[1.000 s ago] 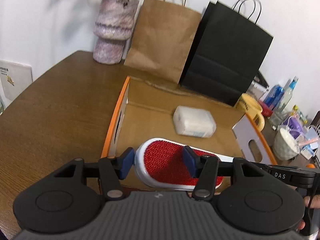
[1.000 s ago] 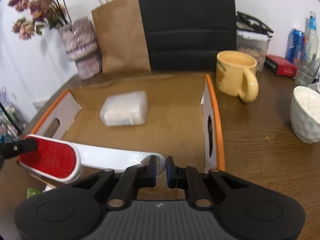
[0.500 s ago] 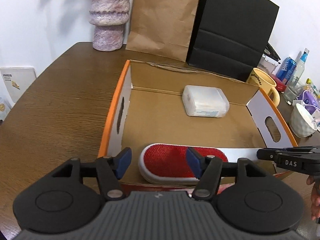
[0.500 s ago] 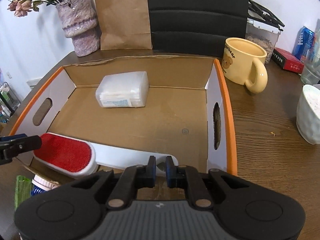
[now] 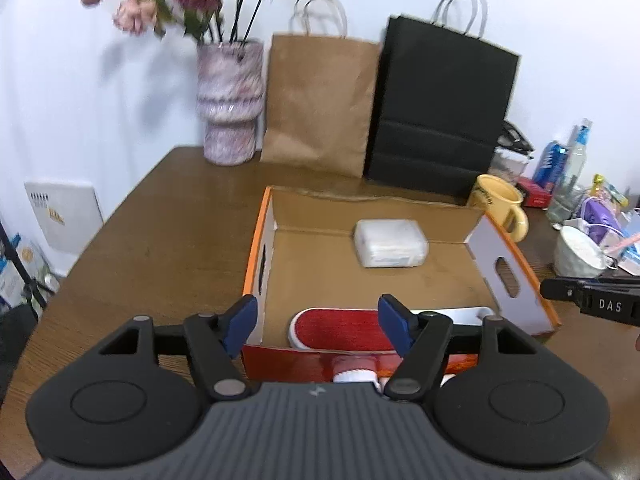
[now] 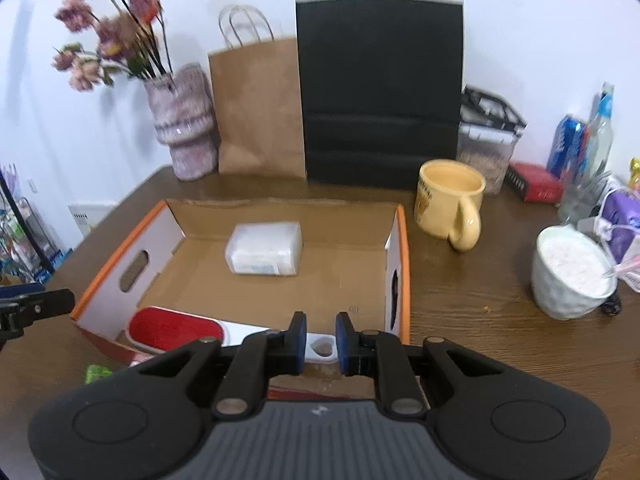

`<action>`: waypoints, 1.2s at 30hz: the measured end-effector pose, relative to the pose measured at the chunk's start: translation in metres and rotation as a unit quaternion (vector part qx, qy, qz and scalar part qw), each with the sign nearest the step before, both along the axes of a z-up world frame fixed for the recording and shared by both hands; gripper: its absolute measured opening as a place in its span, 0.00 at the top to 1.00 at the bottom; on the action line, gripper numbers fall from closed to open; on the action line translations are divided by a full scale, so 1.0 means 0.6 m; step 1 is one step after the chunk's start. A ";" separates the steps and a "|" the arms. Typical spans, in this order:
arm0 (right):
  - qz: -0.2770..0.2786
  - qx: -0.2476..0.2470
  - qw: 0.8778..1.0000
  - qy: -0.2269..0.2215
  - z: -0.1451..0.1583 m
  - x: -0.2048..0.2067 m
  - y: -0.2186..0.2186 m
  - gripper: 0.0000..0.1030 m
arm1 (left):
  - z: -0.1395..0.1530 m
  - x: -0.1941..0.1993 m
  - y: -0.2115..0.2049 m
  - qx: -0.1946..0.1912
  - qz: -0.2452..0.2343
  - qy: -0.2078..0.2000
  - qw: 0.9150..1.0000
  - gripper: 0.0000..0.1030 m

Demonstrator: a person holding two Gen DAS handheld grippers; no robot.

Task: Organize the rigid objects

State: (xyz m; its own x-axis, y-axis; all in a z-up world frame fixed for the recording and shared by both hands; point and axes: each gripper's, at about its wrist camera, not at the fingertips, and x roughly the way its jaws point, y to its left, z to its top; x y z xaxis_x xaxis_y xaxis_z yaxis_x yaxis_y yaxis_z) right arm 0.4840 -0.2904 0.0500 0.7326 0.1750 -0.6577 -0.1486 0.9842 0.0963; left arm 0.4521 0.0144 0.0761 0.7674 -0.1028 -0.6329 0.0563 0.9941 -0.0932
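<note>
Here, left wrist view: the left gripper (image 5: 318, 316) hangs above the near end of the cardboard box (image 5: 516, 264), its fingers (image 5: 243, 320) spread wide with nothing pressed between them; they have just been opening. Below and past them the lint brush (image 5: 334, 326) lies flat on the box floor against the near wall, red pad up, white handle running right. A white plastic case (image 5: 391, 243) sits toward the far end of the same box. The box rests on the brown tabletop (image 5: 160, 232). Behind it stand a vase (image 5: 230, 104), a brown paper bag (image 5: 320, 100) and a black paper bag (image 5: 444, 108); a yellow mug (image 5: 500, 204) stands just beside the box's right wall.

Right wrist view: the right gripper (image 6: 321, 342) shows a narrow gap between its fingers (image 6: 298, 338), which have just been parting; the brush handle's end shows in the gap below them, not pinched. A white bowl (image 6: 568, 276) stands well right of the box.
</note>
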 end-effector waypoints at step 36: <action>0.026 0.050 0.971 -0.234 -0.033 -0.306 -0.042 0.37 | -0.015 -0.294 -0.035 0.009 -0.008 -0.251 0.968 0.11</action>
State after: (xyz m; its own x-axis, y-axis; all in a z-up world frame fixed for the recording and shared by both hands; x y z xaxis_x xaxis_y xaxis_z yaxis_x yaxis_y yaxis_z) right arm 0.3007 -0.3157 0.0301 0.9357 0.2653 -0.2326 -0.2481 0.9635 0.1005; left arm 0.2758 -0.0068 0.0668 0.9772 -0.1092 -0.1822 0.1048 0.9939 -0.0335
